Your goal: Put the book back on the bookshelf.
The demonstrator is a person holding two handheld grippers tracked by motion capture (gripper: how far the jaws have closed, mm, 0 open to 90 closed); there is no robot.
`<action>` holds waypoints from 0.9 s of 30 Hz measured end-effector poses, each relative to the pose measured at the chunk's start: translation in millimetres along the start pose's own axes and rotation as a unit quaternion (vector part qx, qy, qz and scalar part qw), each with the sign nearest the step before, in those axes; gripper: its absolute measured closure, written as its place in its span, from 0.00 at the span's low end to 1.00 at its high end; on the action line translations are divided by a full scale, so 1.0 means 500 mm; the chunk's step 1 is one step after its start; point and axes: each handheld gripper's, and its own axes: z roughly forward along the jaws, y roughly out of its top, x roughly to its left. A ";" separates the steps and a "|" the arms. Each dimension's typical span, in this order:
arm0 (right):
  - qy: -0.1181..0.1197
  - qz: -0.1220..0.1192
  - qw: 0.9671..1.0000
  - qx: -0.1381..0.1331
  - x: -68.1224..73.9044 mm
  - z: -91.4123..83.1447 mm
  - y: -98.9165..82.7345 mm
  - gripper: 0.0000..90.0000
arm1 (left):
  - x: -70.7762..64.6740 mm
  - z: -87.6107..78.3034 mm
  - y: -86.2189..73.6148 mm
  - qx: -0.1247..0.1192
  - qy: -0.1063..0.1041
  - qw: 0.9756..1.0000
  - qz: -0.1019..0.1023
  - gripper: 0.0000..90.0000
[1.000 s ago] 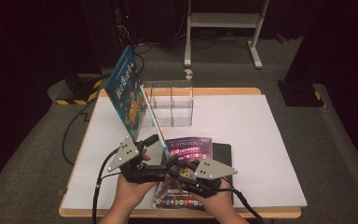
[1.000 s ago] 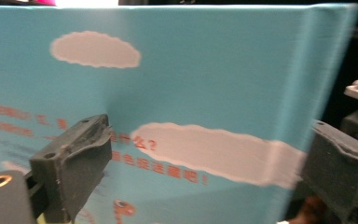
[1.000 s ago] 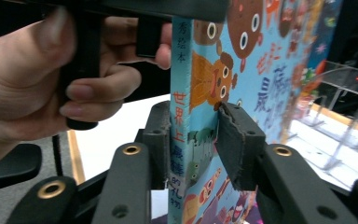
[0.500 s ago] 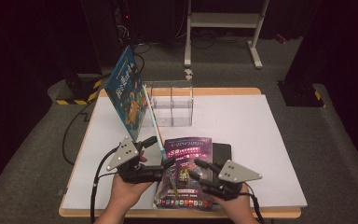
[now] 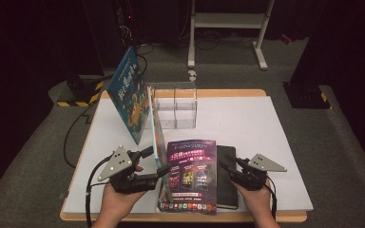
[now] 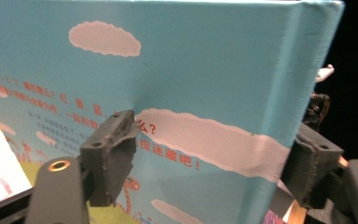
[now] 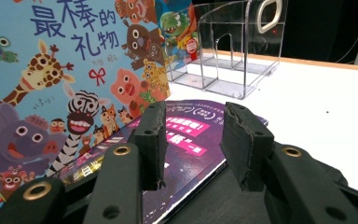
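A thin picture book (image 5: 154, 128) stands on edge on the white table, light-blue back cover (image 6: 205, 70) toward my left gripper, animal cover (image 7: 70, 70) toward my right. My left gripper (image 5: 154, 163) straddles its near lower corner; its jaws have just been closing, with the book between the pads (image 6: 109, 156), and I see no firm squeeze. My right gripper (image 5: 226, 166) hovers open and empty over a black notebook (image 5: 227, 190), beside a purple magazine (image 5: 190, 175) lying flat.
A large blue book (image 5: 129, 95) leans against a clear acrylic holder (image 5: 177, 107) at the back of the table (image 5: 247, 118). The holder (image 7: 235, 51) has open compartments. A white stand's legs (image 5: 228, 21) rise from the floor beyond.
My right gripper has swung right and down, off the purple magazine to the black notebook. My left gripper has edged toward the thin book and its jaws have narrowed around it.
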 end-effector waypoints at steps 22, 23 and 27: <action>0.006 0.008 1.000 -0.007 -0.007 0.023 0.007 0.67 | 0.033 -0.153 -0.028 -0.018 0.143 0.989 0.012 0.82; 0.006 0.008 1.000 -0.007 -0.007 0.023 0.007 0.67 | 0.039 -0.162 -0.030 -0.017 0.161 0.987 0.017 0.84; 0.005 0.008 1.000 -0.006 -0.007 0.025 0.006 0.67 | 0.065 -0.185 -0.039 -0.017 0.187 0.982 0.014 0.89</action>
